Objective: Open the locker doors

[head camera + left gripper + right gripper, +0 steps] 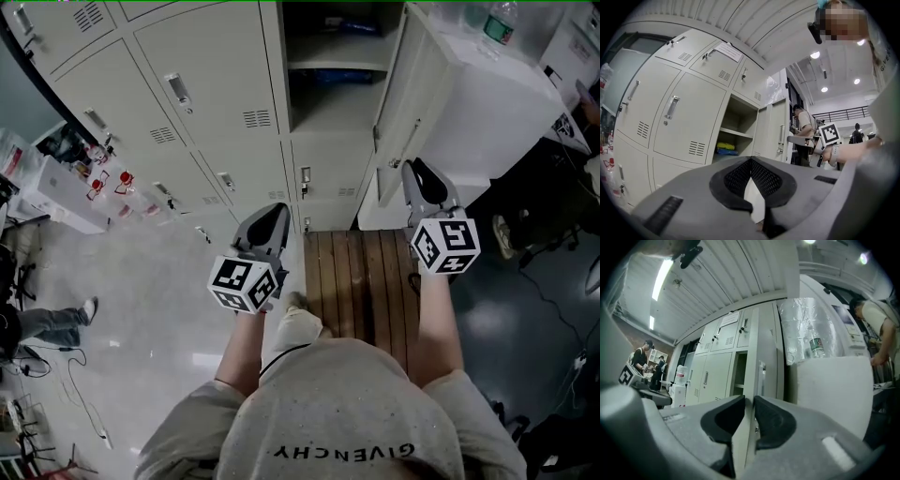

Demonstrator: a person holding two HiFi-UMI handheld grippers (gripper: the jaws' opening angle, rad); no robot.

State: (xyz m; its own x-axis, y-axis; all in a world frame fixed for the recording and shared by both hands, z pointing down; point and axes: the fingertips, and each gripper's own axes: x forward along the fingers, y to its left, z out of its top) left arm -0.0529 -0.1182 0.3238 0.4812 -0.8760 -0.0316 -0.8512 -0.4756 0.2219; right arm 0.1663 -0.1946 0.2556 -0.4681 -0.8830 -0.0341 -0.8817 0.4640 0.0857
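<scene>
Forearms, both bare, stretched forward from the sleeves of a grey T-shirt, each hand carrying one gripper. The right gripper [750, 400] reached further out and higher, up to the free edge of the open locker door [409, 120]. Its dark, rounded jaws were clamped on that thin sheet-metal edge, which filled the narrow slot between the pads. The left gripper [750, 161] was held lower and nearer the body, aimed at the closed lockers [211, 103]. Its mesh-textured jaws were closed tip to tip with nothing between them.

The lockers were pale painted steel: flat rectangular doors with small louvred vents and recessed bright metal handles. The open door swung out to the right of its compartment [333, 108], where a plain shelf [336, 64] crossed the upper part. In the left gripper view, yellow and blue items [725, 146] lay inside that compartment. Dark wooden slats [361, 281] covered the floor in front of the open locker, and a glossy pale floor [141, 281] ran to the left. A clear plastic bottle [500, 23] stood on a white surface beyond the door
</scene>
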